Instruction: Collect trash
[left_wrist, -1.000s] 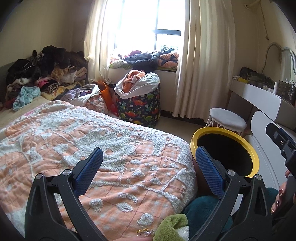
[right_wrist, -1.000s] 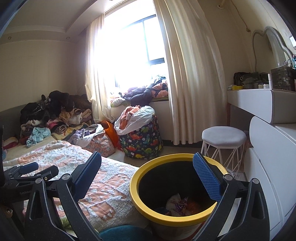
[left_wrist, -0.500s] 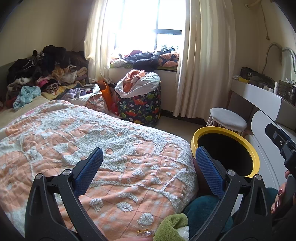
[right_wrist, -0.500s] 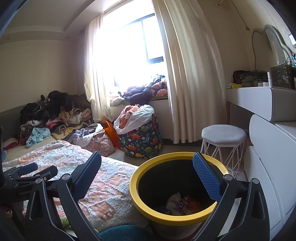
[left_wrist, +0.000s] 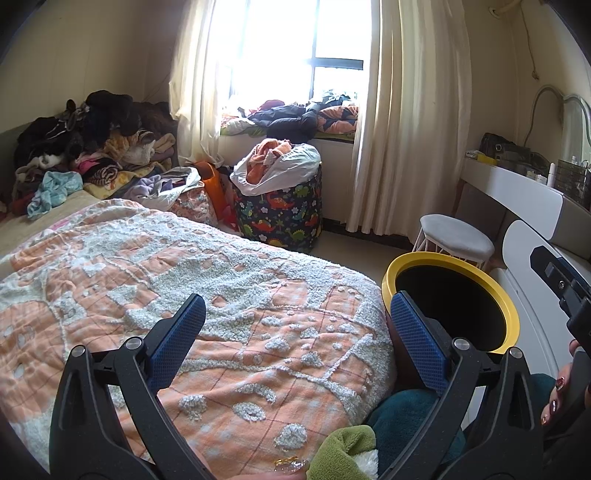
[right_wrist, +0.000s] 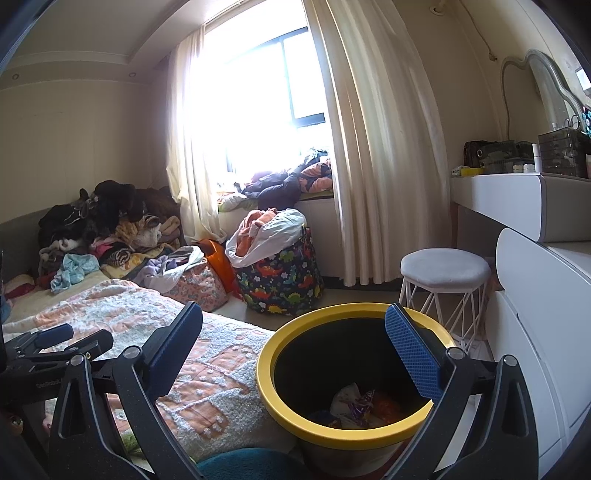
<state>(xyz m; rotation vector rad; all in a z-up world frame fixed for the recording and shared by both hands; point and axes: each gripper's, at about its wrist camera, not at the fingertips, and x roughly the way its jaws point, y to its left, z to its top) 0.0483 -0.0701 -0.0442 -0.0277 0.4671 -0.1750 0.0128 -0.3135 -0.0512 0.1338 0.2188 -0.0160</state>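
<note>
A black bin with a yellow rim (right_wrist: 295, 417) stands on the floor beside the bed, with crumpled wrappers (right_wrist: 354, 404) lying at its bottom. My right gripper (right_wrist: 293, 343) hangs open just above and in front of the bin, nothing between its blue pads. In the left wrist view my left gripper (left_wrist: 297, 328) is open over the orange and white bedspread (left_wrist: 166, 288), empty, with the bin's yellow rim (left_wrist: 511, 314) to its right. A small clear wrapper (left_wrist: 290, 464) lies at the bedspread's near edge. The right gripper's body (left_wrist: 561, 280) shows at the far right there.
A dinosaur-print laundry bag (right_wrist: 280, 277) stuffed with clothes stands near the window. A white stool (right_wrist: 445, 273) and a white dresser (right_wrist: 535, 332) are on the right. Piles of clothes (left_wrist: 92, 147) cover the far end of the bed. A green and teal cloth (left_wrist: 369, 443) lies near me.
Both grippers stay open and nearly still. The views shift only slightly.
</note>
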